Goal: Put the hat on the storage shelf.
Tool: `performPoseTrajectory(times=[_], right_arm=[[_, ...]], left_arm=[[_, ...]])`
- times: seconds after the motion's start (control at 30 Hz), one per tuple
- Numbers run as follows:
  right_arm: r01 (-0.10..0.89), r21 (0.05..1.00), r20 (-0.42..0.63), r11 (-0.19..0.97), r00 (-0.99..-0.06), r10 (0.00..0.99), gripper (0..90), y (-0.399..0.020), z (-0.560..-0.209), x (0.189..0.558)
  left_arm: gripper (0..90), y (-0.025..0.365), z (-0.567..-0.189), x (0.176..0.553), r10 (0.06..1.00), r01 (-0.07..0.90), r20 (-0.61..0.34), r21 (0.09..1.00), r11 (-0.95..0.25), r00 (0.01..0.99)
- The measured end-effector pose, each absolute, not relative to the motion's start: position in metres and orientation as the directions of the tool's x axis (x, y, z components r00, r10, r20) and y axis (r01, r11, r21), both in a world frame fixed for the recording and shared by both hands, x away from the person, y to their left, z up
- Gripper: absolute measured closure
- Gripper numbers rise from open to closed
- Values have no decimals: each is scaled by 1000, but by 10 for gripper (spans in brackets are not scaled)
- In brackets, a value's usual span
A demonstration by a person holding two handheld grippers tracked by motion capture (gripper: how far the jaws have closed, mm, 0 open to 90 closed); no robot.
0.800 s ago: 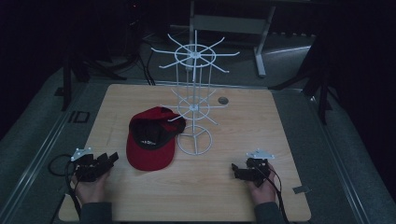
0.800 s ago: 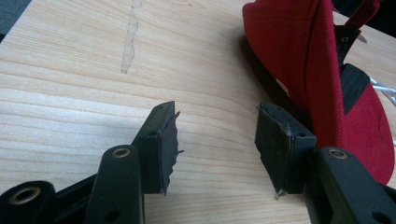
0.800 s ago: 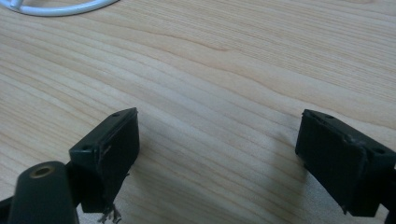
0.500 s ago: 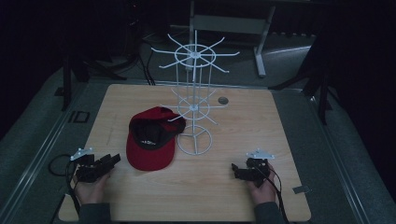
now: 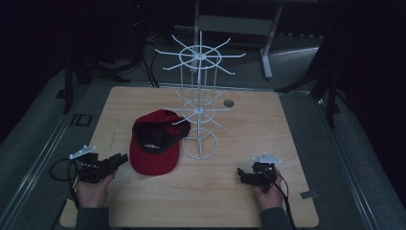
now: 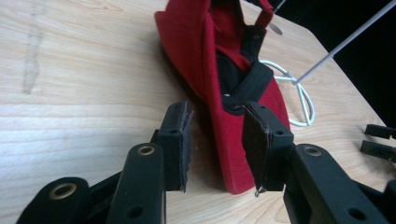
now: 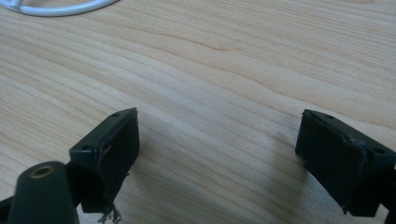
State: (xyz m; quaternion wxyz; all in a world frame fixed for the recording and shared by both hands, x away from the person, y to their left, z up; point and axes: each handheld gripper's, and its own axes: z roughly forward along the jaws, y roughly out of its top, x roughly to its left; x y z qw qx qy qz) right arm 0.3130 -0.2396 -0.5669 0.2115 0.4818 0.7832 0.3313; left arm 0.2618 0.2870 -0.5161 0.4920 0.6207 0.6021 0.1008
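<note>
Red cloth cap, curved brim between spread left tool pads, untouched; right tool spread.

One red baseball cap lies on the wooden table, towards its left edge. One white wire display rack stands mid-table. One small dark round disc sits near the far edge. Two handheld grippers: left gripper, right gripper, both near the front edge.

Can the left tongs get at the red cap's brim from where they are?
Probably yes: the left tongs stand open, the red cap's brim edge already lies between the pads, and nothing stands between them.
</note>
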Motion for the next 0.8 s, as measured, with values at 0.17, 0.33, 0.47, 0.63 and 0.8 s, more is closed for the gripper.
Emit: performPoseTrajectory(times=[0.17, 0.33, 0.47, 0.63, 0.8], right_arm=[[615, 723, -12, 316, -446, 895, 134, -240, -567, 313], [615, 723, -11, 315, -445, 895, 134, -240, -567, 313], [615, 723, -11, 315, -445, 895, 134, -239, -567, 313], [615, 723, -11, 315, -445, 895, 134, -239, -567, 313], [615, 723, -11, 315, -445, 895, 134, -239, -567, 313]], left_arm=[[605, 281, -518, 274, 849, 684, -454, 711, 163, 269], [617, 276, -524, 286, 850, 718, -446, 685, 123, 280], [648, 273, -528, 293, 841, 747, -456, 658, 97, 293], [693, 267, -531, 300, 827, 776, -459, 629, 43, 326], [786, 261, -535, 300, 822, 790, -455, 613, 10, 342]])
